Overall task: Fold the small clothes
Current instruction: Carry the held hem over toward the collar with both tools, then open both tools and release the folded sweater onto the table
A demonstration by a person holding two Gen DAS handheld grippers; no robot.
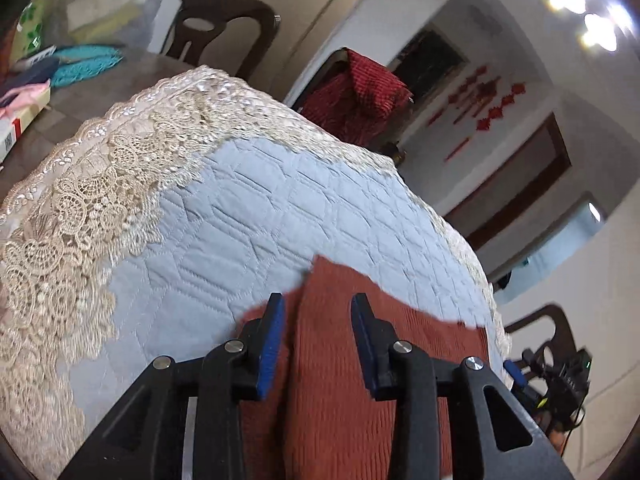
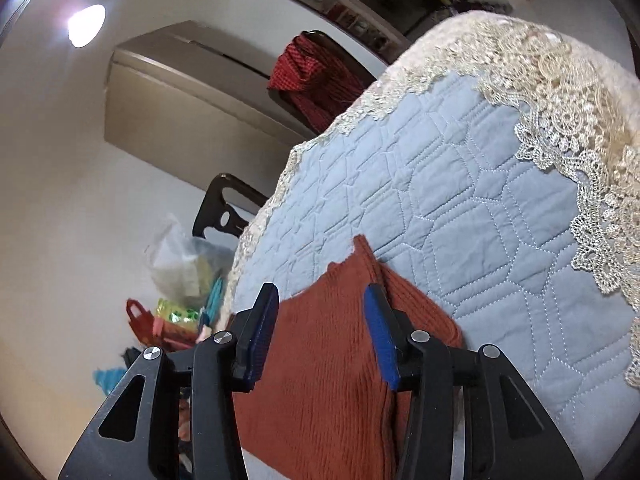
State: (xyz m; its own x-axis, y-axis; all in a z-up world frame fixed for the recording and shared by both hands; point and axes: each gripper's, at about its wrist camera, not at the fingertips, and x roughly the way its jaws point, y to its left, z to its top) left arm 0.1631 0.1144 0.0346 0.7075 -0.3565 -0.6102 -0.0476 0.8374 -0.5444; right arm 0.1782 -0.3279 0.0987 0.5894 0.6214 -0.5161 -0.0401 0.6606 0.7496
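Observation:
A rust-red ribbed knit garment (image 1: 340, 360) lies folded on the pale blue quilted cloth (image 1: 248, 216) that covers the table. My left gripper (image 1: 318, 304) is open above it, with the cloth showing between its blue-padded fingers. In the right wrist view the same garment (image 2: 324, 360) lies under my right gripper (image 2: 320, 296), which is also open and holds nothing. A folded edge of the garment runs up toward a pointed corner (image 2: 360, 242). My right gripper also shows at the far right of the left wrist view (image 1: 560, 376).
Cream lace (image 1: 80, 208) borders the quilted cloth (image 2: 480, 200). A dark chair (image 1: 224, 20) and a chair draped in red fabric (image 1: 360, 96) stand beyond the table. Boxes and teal mats (image 1: 84, 60) lie at the table's far left. Plastic bags (image 2: 180, 272) sit beside the table.

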